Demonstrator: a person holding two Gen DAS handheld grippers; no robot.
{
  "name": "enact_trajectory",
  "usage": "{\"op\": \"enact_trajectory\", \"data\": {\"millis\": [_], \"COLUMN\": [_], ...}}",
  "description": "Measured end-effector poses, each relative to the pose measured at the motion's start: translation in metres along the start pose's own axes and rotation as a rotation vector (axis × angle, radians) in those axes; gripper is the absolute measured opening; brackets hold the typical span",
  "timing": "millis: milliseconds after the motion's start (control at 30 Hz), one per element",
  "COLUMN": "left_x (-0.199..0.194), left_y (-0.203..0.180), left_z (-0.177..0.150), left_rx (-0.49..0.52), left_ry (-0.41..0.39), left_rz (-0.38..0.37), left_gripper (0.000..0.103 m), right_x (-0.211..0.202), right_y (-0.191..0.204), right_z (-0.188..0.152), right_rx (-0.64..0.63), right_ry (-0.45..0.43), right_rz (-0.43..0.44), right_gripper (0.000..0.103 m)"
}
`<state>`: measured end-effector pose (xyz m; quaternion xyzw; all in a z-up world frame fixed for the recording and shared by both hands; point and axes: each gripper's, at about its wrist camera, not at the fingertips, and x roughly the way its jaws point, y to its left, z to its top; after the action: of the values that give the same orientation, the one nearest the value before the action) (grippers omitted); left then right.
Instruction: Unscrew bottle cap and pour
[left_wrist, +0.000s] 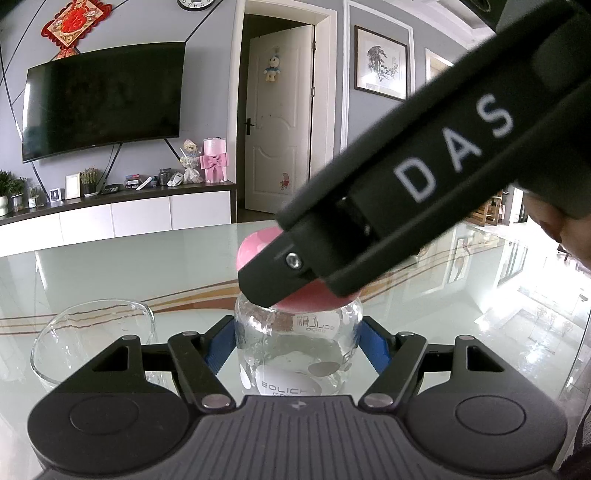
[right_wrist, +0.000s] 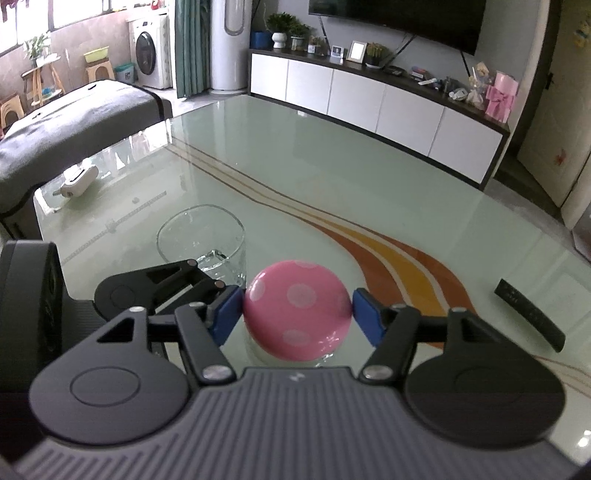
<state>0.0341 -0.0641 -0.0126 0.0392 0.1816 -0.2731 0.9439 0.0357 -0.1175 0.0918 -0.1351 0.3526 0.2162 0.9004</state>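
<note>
A clear glass bottle (left_wrist: 295, 350) with white print stands upright on the glass table (left_wrist: 147, 266). My left gripper (left_wrist: 297, 345) is shut on its body, blue pads (left_wrist: 221, 347) pressed on both sides. On top sits a round pink cap (right_wrist: 297, 314) with pale dots. My right gripper (right_wrist: 297, 312) comes down from above and is shut on that cap, one blue pad on each side. In the left wrist view the right gripper's black arm covers most of the pink cap (left_wrist: 255, 247). A clear drinking glass (right_wrist: 201, 240) stands just left of the bottle.
A black remote (right_wrist: 530, 314) lies on the table to the right. A small white device (right_wrist: 77, 181) rests near the far left edge, beside a grey sofa. A TV cabinet stands beyond the table. The drinking glass (left_wrist: 92, 343) is close to my left gripper's left finger.
</note>
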Motion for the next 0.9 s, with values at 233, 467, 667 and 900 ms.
{"op": "enact_trajectory", "data": {"millis": [233,467,667,900], "left_x": [0.002,0.002,0.002,0.003], "left_y": [0.000,0.002,0.003,0.002], "left_z": [0.000,0.001,0.002,0.002], "left_rx": [-0.001,-0.002,0.000,0.000], "left_ry": [0.000,0.000,0.000,0.000], "left_rz": [-0.001,-0.001,-0.003,-0.003], "left_gripper": [0.074,0.074,0.074,0.074], "right_x": [0.002,0.002,0.000,-0.001], "right_y": [-0.007,-0.023,-0.027,-0.031], "right_z": [0.001,0.000,0.001,0.004], "right_rx": [-0.057,-0.116,-0.189,-0.288], "right_ry": [0.000,-0.010,-0.011,-0.006], "right_rz": [0.044,0.142,0.198,0.256], "right_gripper": [0.065,0.065,0.065,0.065]}}
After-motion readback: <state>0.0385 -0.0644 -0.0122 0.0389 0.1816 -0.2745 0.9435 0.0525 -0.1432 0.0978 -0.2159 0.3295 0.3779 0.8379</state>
